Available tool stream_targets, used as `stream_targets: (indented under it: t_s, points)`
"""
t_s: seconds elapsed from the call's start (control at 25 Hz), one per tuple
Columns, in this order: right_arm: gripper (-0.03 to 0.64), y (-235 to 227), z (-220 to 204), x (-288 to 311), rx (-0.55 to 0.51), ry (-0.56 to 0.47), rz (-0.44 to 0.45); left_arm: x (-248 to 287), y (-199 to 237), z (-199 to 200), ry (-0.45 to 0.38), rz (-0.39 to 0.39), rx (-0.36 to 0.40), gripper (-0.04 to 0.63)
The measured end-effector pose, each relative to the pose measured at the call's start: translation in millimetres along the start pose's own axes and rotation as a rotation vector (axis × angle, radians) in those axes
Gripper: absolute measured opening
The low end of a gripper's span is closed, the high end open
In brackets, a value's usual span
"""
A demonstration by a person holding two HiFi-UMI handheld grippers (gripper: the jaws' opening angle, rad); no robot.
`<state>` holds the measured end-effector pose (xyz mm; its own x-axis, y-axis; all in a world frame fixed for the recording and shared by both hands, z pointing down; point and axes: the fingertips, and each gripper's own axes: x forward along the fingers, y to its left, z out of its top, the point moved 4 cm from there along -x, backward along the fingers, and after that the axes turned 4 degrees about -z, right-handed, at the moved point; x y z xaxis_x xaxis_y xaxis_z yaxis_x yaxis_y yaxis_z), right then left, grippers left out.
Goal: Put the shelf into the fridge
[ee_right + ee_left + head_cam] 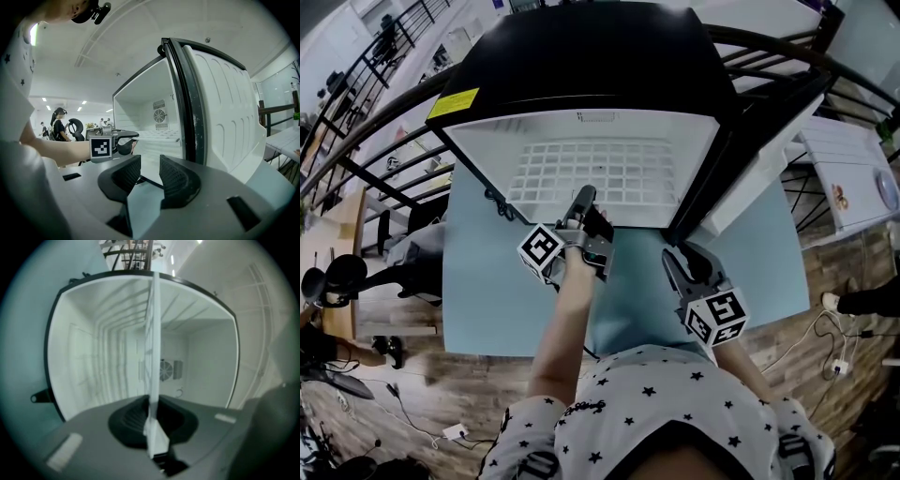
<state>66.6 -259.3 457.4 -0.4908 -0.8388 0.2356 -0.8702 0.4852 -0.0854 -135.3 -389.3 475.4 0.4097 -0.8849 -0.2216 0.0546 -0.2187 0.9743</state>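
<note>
The white wire shelf (600,173) lies flat inside the open black fridge (581,56), partway in. My left gripper (581,199) is shut on the shelf's front edge. In the left gripper view the shelf (153,357) shows edge-on as a thin white strip pinched between the jaws of that gripper (152,427). My right gripper (675,262) hangs open and empty at the lower right, by the bottom of the fridge door (759,169). The right gripper view shows its own jaws (150,173) apart, with the left gripper (126,140) and the shelf (159,136) beyond them.
The fridge stands on a light blue table (487,300), its white-lined door (220,108) swung open to the right. Black railings run behind and beside the table. Cables lie on the wooden floor, and people sit at the far left.
</note>
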Motion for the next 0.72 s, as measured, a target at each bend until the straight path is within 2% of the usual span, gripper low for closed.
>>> stream_targets:
  t_s: [0.72]
  points:
    - [0.122,-6,-5,1,0.020,0.007,-0.004,31,8,11,-0.025,0.006,0.014,0.038]
